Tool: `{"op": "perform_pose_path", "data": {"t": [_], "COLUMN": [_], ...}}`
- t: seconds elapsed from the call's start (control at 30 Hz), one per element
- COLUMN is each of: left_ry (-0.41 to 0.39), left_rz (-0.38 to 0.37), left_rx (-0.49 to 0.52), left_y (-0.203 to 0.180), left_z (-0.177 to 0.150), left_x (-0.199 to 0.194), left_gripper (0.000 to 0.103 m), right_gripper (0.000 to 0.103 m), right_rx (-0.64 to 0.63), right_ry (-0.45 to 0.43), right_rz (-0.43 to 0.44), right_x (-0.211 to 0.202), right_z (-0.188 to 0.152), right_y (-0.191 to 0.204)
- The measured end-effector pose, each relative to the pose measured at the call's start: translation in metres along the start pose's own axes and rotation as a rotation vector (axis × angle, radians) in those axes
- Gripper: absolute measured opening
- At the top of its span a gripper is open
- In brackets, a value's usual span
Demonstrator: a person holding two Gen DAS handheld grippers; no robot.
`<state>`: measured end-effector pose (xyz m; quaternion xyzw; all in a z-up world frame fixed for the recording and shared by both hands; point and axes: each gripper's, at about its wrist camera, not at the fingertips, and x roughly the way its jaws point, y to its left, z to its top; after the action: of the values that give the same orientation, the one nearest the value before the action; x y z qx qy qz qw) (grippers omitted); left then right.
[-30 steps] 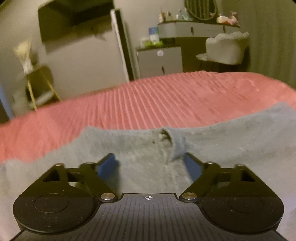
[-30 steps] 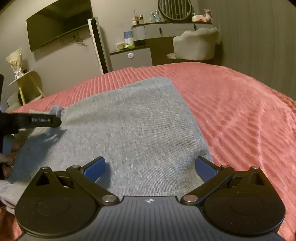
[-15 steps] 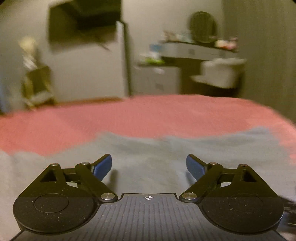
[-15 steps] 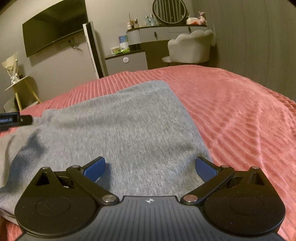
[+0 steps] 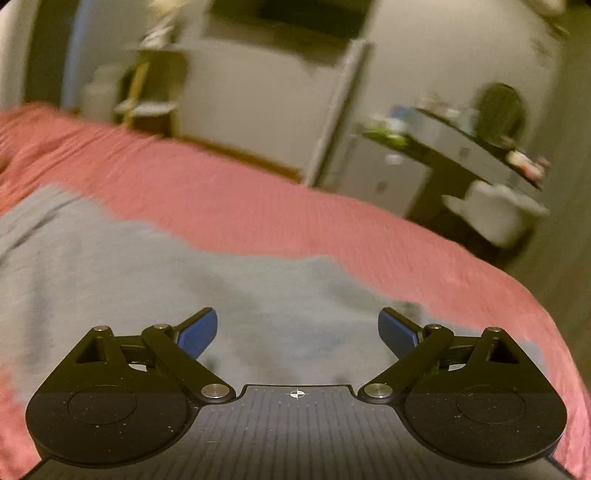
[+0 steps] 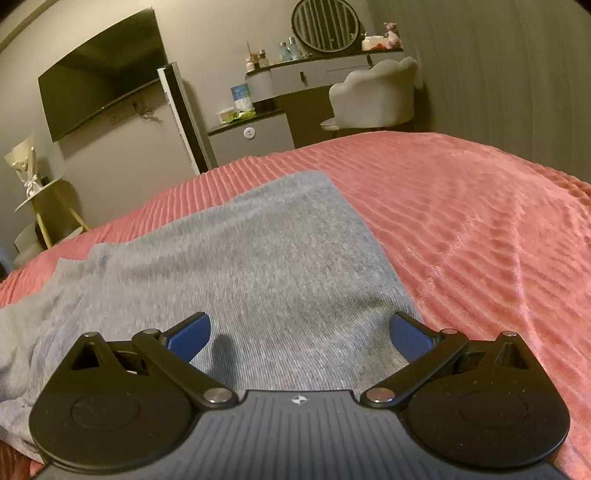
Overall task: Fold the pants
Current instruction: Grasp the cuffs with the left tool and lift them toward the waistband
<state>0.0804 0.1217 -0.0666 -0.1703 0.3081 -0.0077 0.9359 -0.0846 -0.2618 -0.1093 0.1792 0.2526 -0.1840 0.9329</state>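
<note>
Grey pants (image 6: 266, 258) lie spread flat on a pink ribbed bedspread (image 6: 480, 229). In the right wrist view they reach from the lower left to a far corner near the middle. My right gripper (image 6: 299, 334) is open and empty, low over the pants' near right edge. In the left wrist view, which is blurred, the pants (image 5: 155, 280) fill the lower left and centre. My left gripper (image 5: 297, 330) is open and empty, just above the grey cloth.
The bedspread (image 5: 258, 206) stretches past the pants on all sides. Beyond the bed stand a vanity desk with a round mirror (image 6: 325, 26), a white chair (image 6: 373, 96), a wall television (image 6: 103, 70) and a small side table (image 6: 48, 195).
The left gripper has swung fast and tilted, so its view now looks further left across the pants. The left gripper has gone out of the right wrist view. The right gripper has barely moved.
</note>
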Motion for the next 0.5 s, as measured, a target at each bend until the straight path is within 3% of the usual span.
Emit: {"op": "perform_pose_path", "data": {"t": [0.17,0.3,0.4,0.5], "left_ry": [0.017,0.006,-0.022,0.002], "left_rz": [0.097,0.062,0.089,-0.010], "left_rx": [-0.183,-0.431,-0.481,-0.553], "left_y": [0.111,0.179,0.205,0.222], "left_z": [-0.004,-0.001,0.007,0.003], "left_x": [-0.022,-0.037,-0.032,-0.015], "left_gripper": [0.098,0.098,0.098,0.098], "right_gripper": [0.103,0.103,0.103,0.103], "right_rx": [-0.095,-0.117,-0.082,-0.089], "right_ry": [0.032,0.041,0.038,0.037], "right_rz": [-0.019,-0.026,-0.001,-0.006], "right_x": [0.003,0.003,0.001,0.001], "right_z": [0.000,0.000,0.001,0.000], "right_y": [0.008,0.012,0.005,0.007]}}
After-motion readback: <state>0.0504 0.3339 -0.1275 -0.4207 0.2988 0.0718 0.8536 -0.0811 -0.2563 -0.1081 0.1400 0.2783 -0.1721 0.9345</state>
